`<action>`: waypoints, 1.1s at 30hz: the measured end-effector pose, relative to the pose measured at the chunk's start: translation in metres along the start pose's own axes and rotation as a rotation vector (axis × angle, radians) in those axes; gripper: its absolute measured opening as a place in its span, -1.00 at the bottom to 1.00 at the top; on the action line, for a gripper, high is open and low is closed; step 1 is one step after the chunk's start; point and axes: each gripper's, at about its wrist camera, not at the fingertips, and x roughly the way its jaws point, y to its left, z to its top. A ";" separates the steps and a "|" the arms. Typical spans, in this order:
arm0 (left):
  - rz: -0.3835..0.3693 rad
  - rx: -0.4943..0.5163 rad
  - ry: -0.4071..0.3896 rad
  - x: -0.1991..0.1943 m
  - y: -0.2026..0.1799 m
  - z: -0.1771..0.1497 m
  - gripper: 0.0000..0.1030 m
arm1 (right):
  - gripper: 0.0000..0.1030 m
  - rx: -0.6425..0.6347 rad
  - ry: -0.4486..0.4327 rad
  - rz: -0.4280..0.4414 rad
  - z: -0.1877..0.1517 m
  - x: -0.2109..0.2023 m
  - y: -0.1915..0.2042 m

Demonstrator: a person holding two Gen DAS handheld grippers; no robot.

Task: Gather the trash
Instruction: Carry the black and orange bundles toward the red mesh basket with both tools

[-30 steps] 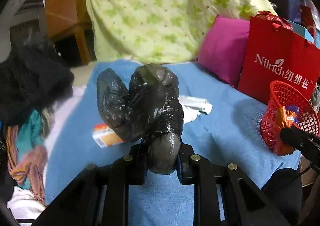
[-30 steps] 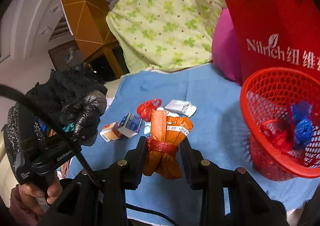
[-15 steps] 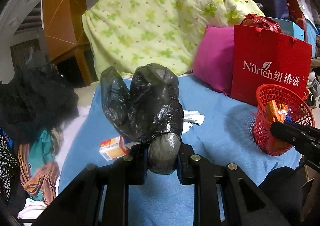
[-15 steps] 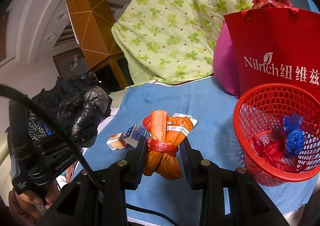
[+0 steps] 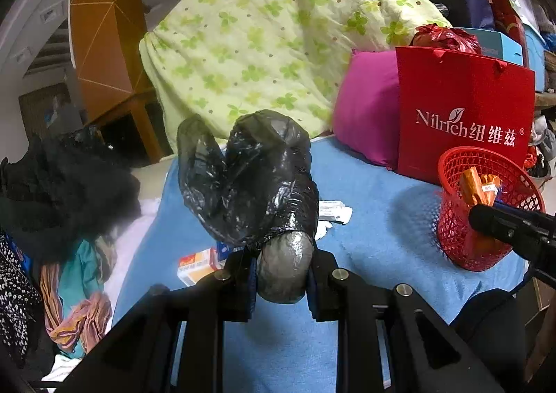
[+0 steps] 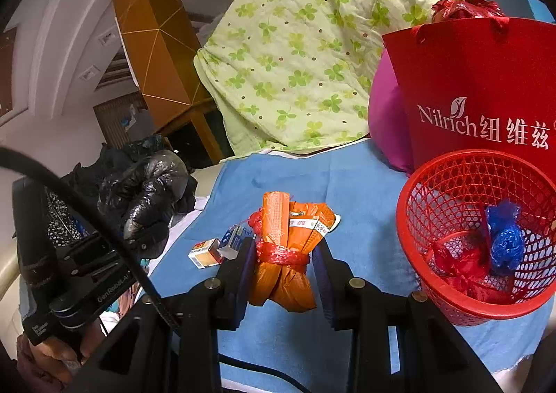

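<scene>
Over the blue bed (image 6: 347, 184), my left jaws clamp the black bag (image 5: 257, 181), my right jaws the orange bundle (image 6: 285, 250); both now higher, the red basket (image 6: 410, 229) nearer.

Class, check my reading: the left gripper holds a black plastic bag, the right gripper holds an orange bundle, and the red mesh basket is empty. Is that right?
Not quite: the red mesh basket is not empty. The right wrist view shows a blue bundle and red wrapping inside. The rest holds.
</scene>
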 end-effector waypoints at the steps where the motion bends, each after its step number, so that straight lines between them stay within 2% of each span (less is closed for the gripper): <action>1: -0.003 0.001 0.001 0.000 0.000 0.000 -0.54 | -0.30 0.002 -0.003 0.000 0.000 -0.002 -0.001; 17: -0.078 0.022 -0.040 -0.008 -0.010 -0.001 -0.54 | -0.30 0.033 -0.032 -0.023 0.003 -0.018 -0.009; 23: -0.183 0.008 -0.125 -0.028 -0.001 -0.005 -0.54 | -0.30 0.036 -0.048 -0.031 0.005 -0.024 -0.011; 26: -0.251 0.002 -0.193 -0.042 0.004 -0.006 -0.53 | -0.30 0.045 -0.059 -0.035 0.007 -0.028 -0.015; 33: -0.310 0.017 -0.284 -0.064 0.004 -0.005 -0.53 | -0.30 0.049 -0.087 -0.053 0.011 -0.039 -0.020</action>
